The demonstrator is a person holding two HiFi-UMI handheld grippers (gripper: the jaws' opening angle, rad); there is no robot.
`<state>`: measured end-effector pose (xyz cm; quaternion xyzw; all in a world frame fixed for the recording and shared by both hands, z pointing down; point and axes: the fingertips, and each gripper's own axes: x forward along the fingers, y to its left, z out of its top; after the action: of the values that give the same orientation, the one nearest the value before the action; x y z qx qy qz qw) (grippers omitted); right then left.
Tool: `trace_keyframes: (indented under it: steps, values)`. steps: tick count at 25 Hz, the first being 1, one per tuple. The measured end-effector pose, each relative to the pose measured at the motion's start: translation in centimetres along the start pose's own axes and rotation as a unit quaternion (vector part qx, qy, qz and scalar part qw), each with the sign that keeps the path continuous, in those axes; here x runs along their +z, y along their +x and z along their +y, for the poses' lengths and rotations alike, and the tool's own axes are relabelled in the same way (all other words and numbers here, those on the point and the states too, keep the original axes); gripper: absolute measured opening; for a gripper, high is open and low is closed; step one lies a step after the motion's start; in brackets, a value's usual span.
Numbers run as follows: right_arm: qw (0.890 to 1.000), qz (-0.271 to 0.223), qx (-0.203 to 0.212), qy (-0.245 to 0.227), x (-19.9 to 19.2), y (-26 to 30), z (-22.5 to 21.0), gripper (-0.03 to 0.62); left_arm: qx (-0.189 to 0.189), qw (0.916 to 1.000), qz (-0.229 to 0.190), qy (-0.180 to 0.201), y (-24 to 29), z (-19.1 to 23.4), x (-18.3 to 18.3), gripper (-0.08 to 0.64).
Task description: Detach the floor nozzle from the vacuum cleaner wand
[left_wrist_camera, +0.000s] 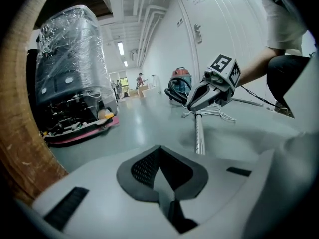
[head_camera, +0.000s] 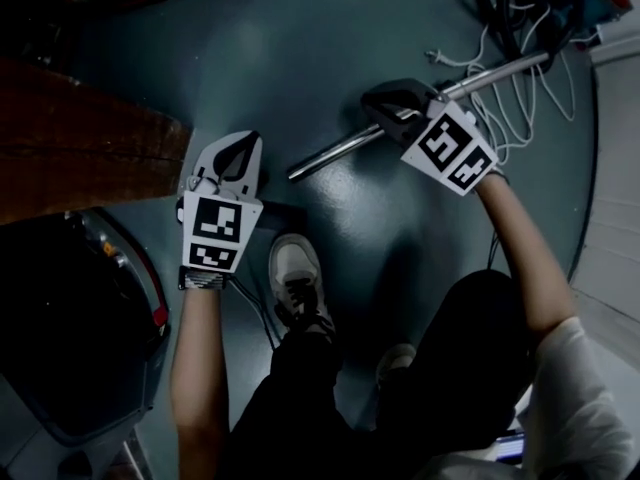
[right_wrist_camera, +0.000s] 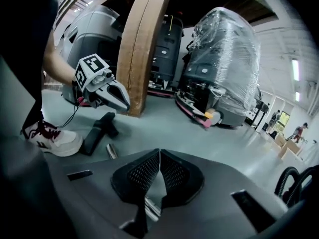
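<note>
"Black floor nozzle (right_wrist_camera: 97,131) off yet?"

"Yes: it lies on the floor (right_wrist_camera: 199,143) beside the shoe (right_wrist_camera: 50,138), clear of the wand (head_camera: 330,156). My right claw (head_camera: 372,103) is closed round the wand; my left claw (head_camera: 245,143) is shut, empty (only setting down remains, I judge)."

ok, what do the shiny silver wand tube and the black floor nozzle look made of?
The silver wand tube looks like metal, chromed or polished: bright highlights run along it. The black floor nozzle is probably moulded plastic, matte to satin: dull surface, soft sheen only, though it shows small and dim.
</note>
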<state>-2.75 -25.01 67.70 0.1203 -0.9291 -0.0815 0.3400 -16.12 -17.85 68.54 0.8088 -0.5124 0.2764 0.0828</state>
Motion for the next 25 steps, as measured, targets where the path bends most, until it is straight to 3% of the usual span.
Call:
trace_keyframes:
  steps: [14, 25]
  values:
    - [0.985, -0.13, -0.096, 0.054, 9.0, -4.8, -5.3, 0.028, 0.066, 0.9901, -0.124, 0.005, -4.3, 5.9, 10.0, 0.002]
    - [0.98, -0.154, -0.112, 0.056, 11.3, -5.7, -5.8, 0.028, 0.085, 0.9866, -0.139, 0.013, -4.1, 5.7, 11.9, 0.002]
